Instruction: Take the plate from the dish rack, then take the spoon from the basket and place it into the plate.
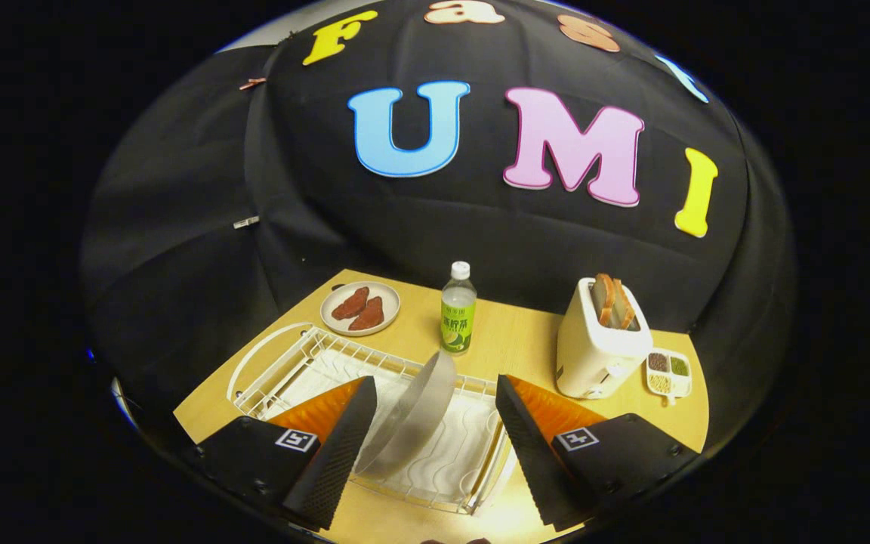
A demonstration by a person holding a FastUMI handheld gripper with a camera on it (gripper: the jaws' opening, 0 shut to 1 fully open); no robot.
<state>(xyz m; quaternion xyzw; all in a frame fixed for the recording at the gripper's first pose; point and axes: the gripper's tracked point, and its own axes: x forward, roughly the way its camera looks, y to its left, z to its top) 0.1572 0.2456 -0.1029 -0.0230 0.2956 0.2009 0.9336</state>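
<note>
Gripper view looks down over a white wire dish rack (pixel 284 363) on the pale wooden tabletop (pixel 514 336), where a round grey plate (pixel 412 412) stands tilted on edge between the fingers. The gripper (pixel 427 446) is spread wide, one finger on each side of the plate, neither pressing on it. By my reading the first step is in hand: taking the plate. Next, the fingers must close squarely on its thin rim and lift it free of the wires without it slipping. I cannot make out the basket or spoon
</note>
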